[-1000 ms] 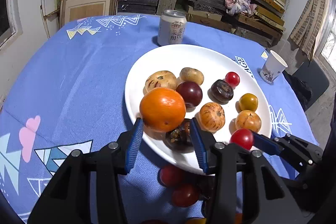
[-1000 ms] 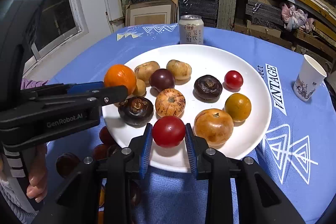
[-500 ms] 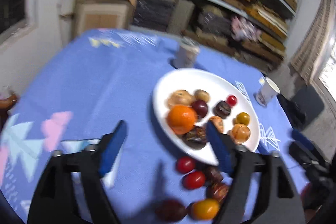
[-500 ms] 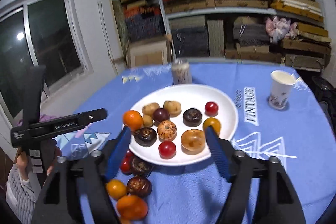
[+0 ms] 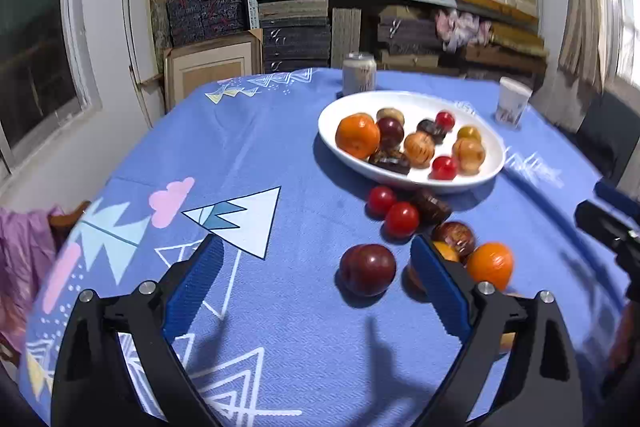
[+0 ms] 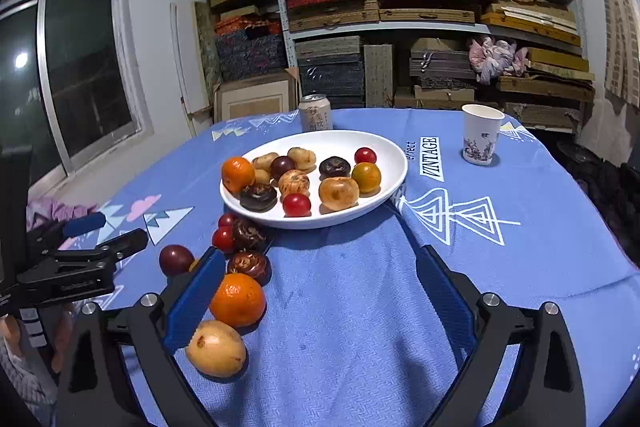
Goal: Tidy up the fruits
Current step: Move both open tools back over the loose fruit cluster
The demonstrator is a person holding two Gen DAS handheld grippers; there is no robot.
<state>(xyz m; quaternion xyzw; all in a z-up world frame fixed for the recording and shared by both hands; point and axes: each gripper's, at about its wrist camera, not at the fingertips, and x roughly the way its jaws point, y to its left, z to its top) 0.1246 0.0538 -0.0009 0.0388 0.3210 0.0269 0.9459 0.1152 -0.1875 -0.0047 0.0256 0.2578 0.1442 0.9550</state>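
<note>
A white plate [image 5: 486, 174] [image 6: 394, 167] holds several fruits, among them an orange [image 5: 357, 135] [image 6: 237, 174] and a red tomato [image 5: 444, 167] [image 6: 296, 204]. More fruits lie loose on the blue cloth in front of the plate: a dark red plum [image 5: 367, 269] [image 6: 175, 259], two small tomatoes [image 5: 401, 219], an orange [image 5: 489, 265] [image 6: 237, 300] and a yellow fruit [image 6: 216, 348]. My left gripper [image 5: 316, 287] is open and empty, above the cloth near the plum. My right gripper [image 6: 320, 293] is open and empty, right of the loose orange.
A drink can [image 5: 359, 72] [image 6: 316, 112] stands behind the plate. A paper cup [image 5: 512, 103] [image 6: 481, 134] stands to its right. Shelves of stacked boxes fill the back wall. The left gripper shows at the left edge of the right wrist view [image 6: 76, 259].
Both grippers let go of their fruit, the orange and the red tomato now on the plate, opened wide and pulled back from the plate toward the near table edge.
</note>
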